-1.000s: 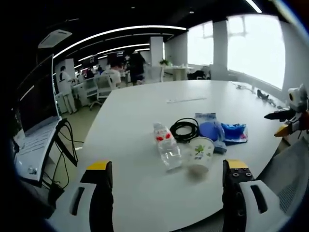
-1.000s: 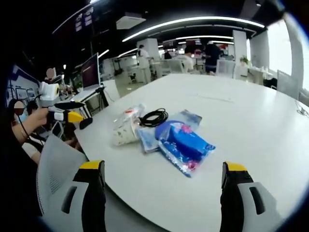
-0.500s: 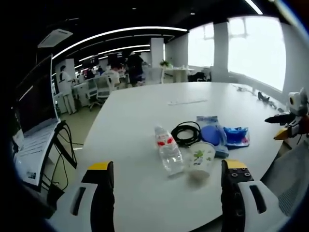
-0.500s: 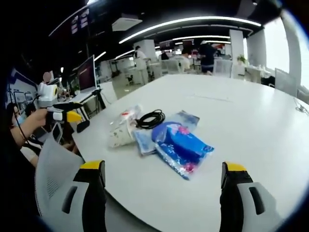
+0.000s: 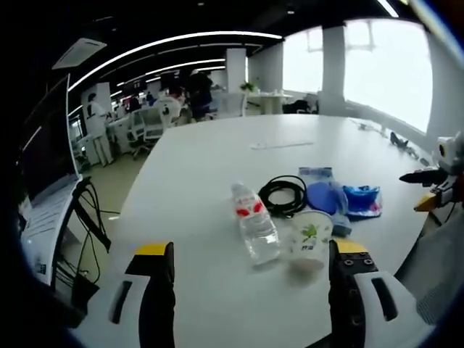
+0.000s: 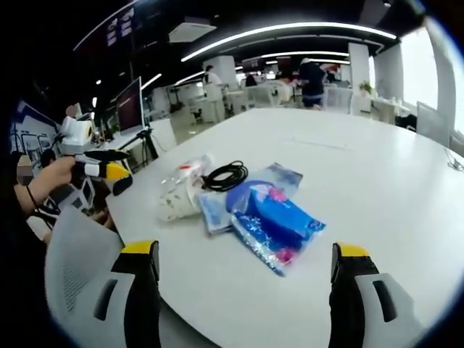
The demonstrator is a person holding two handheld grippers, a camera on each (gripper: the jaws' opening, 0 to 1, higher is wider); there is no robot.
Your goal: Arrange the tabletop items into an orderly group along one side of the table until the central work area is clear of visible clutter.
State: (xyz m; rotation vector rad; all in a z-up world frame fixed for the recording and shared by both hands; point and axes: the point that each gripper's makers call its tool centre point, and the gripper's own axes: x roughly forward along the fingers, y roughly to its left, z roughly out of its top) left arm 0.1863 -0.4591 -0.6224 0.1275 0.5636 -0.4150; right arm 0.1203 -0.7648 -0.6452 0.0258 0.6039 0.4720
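1. Left gripper view: the left gripper (image 5: 250,290) hangs over the near table (image 5: 217,152) edge, jaws wide apart, holding nothing.
2. At frame centre lie a water bottle (image 5: 254,223), a paper cup (image 5: 310,237), a coiled black cable (image 5: 283,194) and blue packets (image 5: 341,199), bunched together.
3. Right gripper view: the right gripper (image 6: 243,293) is likewise spread and empty; the blue packets (image 6: 272,217) lie centre frame, the cup (image 6: 174,203) and cable (image 6: 225,175) beyond, toward upper left.
4. Judged step: approach, nothing grasped yet.
5. Next move likely calls for closing in on the nearest item, then carrying it toward one table side.
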